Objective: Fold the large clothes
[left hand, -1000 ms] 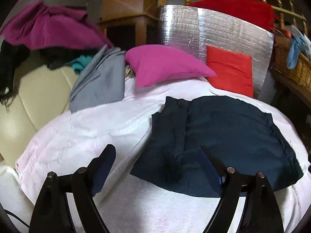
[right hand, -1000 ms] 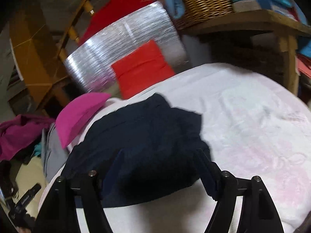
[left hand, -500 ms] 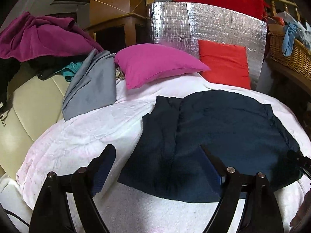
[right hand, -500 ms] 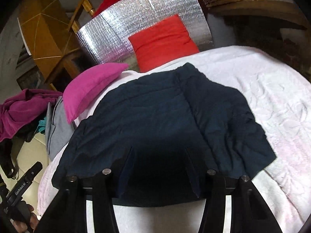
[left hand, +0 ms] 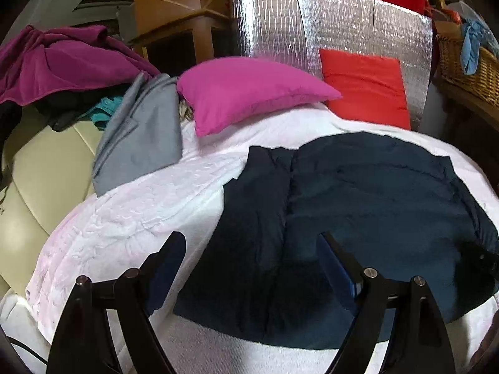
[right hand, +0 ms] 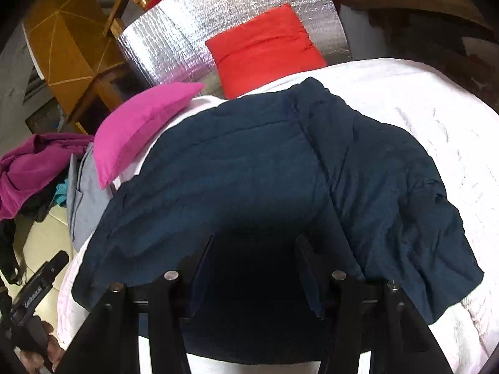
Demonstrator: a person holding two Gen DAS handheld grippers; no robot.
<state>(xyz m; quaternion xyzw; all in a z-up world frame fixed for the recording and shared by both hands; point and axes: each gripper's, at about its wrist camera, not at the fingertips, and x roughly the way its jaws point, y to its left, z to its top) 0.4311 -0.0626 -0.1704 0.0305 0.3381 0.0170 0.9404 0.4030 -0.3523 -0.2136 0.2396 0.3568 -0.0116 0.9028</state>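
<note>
A dark navy garment (left hand: pixel 358 218) lies spread flat on the white bed cover (left hand: pixel 140 212), folded to a rough rectangle; it also fills the right wrist view (right hand: pixel 249 171). My left gripper (left hand: pixel 249 249) is open and empty, hovering over the garment's near left edge. My right gripper (right hand: pixel 254 249) is open and empty, close above the garment's near edge, fingers apart over the dark cloth. The right gripper's tip shows at the far right of the left wrist view (left hand: pixel 480 258).
A pink pillow (left hand: pixel 249 90) and a red pillow (left hand: pixel 365 87) lie at the head before a silver foil panel (left hand: pixel 327 28). A grey garment (left hand: pixel 143 134) and a magenta pile (left hand: pixel 62 65) sit left. A wicker basket (left hand: pixel 467 65) stands right.
Both grippers have moved closer to the navy garment, which now looks larger and lies flatter. The right gripper swung from the garment's side to directly over its near edge.
</note>
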